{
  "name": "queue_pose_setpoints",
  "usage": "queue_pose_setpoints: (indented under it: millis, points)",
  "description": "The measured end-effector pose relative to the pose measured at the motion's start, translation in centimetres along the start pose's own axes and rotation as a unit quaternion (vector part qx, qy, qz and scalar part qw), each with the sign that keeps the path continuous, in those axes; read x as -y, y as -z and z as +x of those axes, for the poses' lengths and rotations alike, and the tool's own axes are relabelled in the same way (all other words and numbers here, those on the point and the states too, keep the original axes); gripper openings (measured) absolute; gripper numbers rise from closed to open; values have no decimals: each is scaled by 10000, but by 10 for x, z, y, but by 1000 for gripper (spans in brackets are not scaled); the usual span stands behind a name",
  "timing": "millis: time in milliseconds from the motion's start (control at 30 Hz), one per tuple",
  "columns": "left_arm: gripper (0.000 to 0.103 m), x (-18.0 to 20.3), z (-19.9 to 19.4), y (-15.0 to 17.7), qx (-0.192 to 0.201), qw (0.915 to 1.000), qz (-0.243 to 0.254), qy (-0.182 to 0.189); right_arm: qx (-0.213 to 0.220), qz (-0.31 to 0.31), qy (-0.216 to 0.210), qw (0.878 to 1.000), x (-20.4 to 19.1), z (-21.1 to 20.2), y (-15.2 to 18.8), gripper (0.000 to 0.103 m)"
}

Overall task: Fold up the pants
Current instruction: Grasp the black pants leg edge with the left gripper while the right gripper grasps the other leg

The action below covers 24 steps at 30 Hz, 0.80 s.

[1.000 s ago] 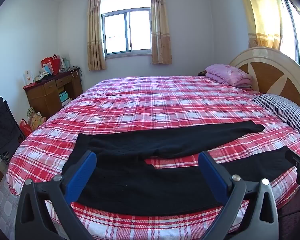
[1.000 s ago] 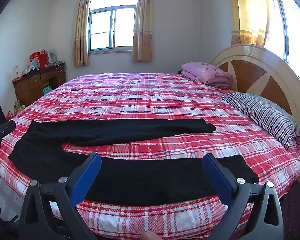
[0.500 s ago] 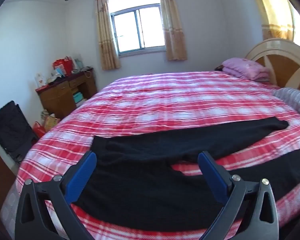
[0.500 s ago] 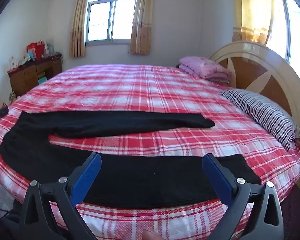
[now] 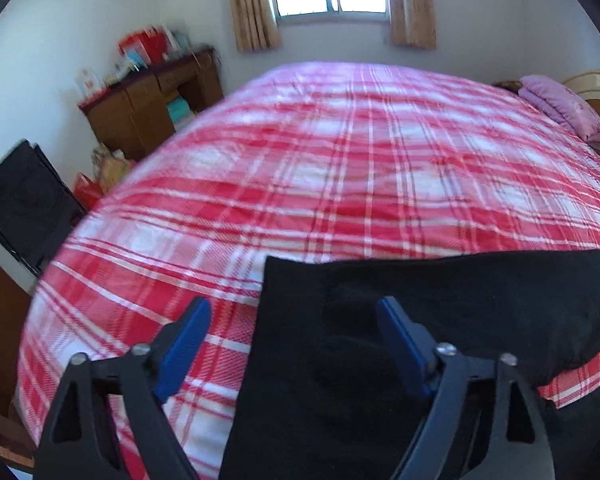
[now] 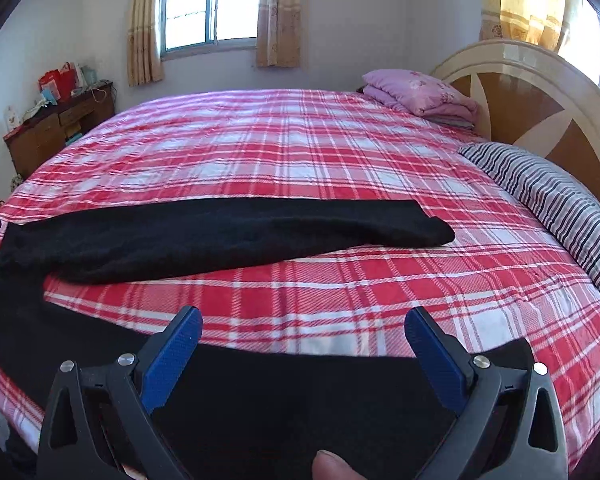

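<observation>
Black pants [image 6: 228, 240] lie spread on the red plaid bed [image 6: 300, 152], legs apart in a V: one leg reaches toward the headboard, the other runs along the near edge. In the left wrist view my left gripper [image 5: 294, 324] hovers over the waistband end of the pants [image 5: 420, 300]. Its jaws are closing, with the waistband's left edge between them and the blue pads not pressing it. In the right wrist view my right gripper [image 6: 302, 334] stands open just above the near leg [image 6: 300, 400], close to its cuff end. A fingertip shows at the bottom edge.
A striped pillow [image 6: 556, 204] and a folded pink quilt [image 6: 420, 96] lie by the rounded headboard [image 6: 540, 92]. A wooden desk [image 5: 148, 104] with clutter and a black folding chair [image 5: 24, 204] stand left of the bed. Windows with curtains are behind.
Both grippers have dropped closer to the pants. The left one swung toward the waistband end, tilted down, and its jaws have narrowed. The right one moved in over the near leg.
</observation>
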<state>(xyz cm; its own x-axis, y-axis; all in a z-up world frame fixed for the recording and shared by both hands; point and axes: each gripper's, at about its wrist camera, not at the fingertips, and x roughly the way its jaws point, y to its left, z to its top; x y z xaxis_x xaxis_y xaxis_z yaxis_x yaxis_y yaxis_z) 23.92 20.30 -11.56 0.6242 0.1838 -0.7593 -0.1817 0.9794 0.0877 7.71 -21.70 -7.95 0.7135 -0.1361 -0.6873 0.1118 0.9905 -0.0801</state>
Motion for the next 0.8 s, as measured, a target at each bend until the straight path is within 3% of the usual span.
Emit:
queue_pose_setpoints:
  millis: [67, 300, 367, 500, 533, 567, 700, 800]
  points:
    - [67, -5, 18, 0, -201, 9998, -15, 52, -127, 36, 31, 9999, 5, 12, -6, 102]
    - [53, -7, 56, -13, -577, 9982, 2, 146, -402, -57, 109, 9991, 20, 45, -25, 102]
    - [43, -6, 63, -18, -638, 9977, 20, 216, -455, 8, 133, 9989, 30, 53, -35, 102]
    - [40, -9, 76, -23, -686, 9968, 19, 411, -467, -6, 445, 9979, 57, 72, -56, 102]
    - [34, -8, 77, -22, -671, 9964, 115, 497, -490, 5, 517, 9975, 64, 77, -60, 101]
    - [30, -8, 79, -22, -671, 9960, 170, 569, -538, 86, 604, 9967, 77, 85, -66, 100]
    - [19, -11, 81, -24, -709, 9934, 106, 894, -894, 551, 617, 9926, 120, 121, -84, 78]
    - [18, -11, 84, -26, -760, 9926, 92, 942, -1068, 942, 650, 9877, 152, 152, -99, 77]
